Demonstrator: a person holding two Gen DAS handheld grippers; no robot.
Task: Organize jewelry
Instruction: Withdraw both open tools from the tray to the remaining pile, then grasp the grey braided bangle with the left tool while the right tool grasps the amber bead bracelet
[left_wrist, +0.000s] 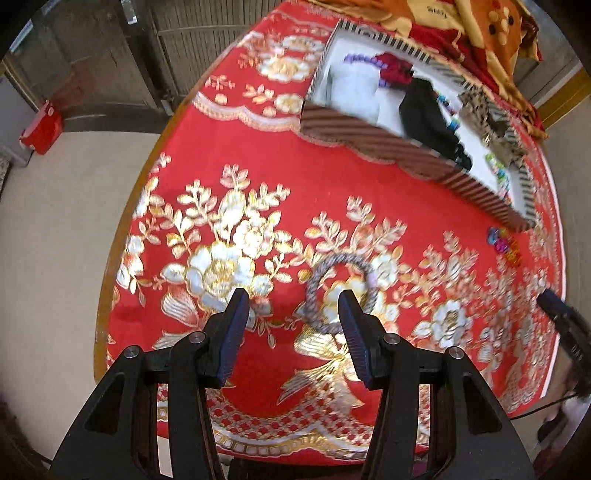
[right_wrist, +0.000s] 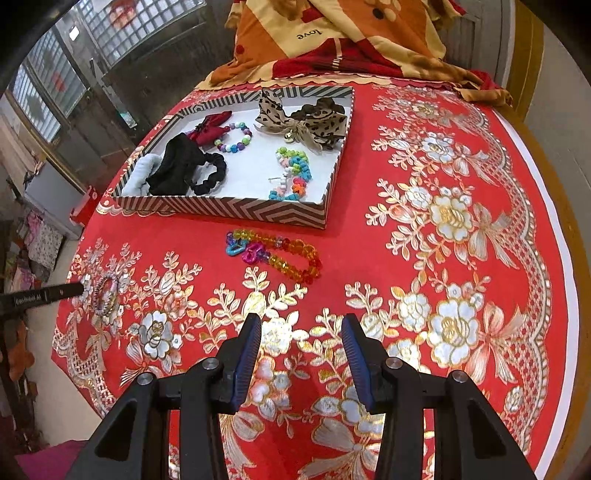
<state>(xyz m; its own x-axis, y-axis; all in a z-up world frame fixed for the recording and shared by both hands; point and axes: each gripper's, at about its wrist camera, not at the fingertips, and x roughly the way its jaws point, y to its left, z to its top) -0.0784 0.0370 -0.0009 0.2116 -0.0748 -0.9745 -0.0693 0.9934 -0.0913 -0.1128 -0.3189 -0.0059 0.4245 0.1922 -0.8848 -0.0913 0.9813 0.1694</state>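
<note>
- Left gripper (left_wrist: 293, 314) gapes wide, empty, right over the grey braided bracelet (left_wrist: 341, 291).
- Right gripper (right_wrist: 300, 338) wide, empty.
- Colourful beaded bracelet (right_wrist: 275, 254) lies just before the striped tray (right_wrist: 229, 209).

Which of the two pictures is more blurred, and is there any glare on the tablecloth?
Left wrist view: motion blur smears the striped box and the twisted ring; the gold pattern on the tablecloth glares. Right wrist view: sharper, the beaded bracelet is crisp; fisheye bends the cloth's edge.
</note>
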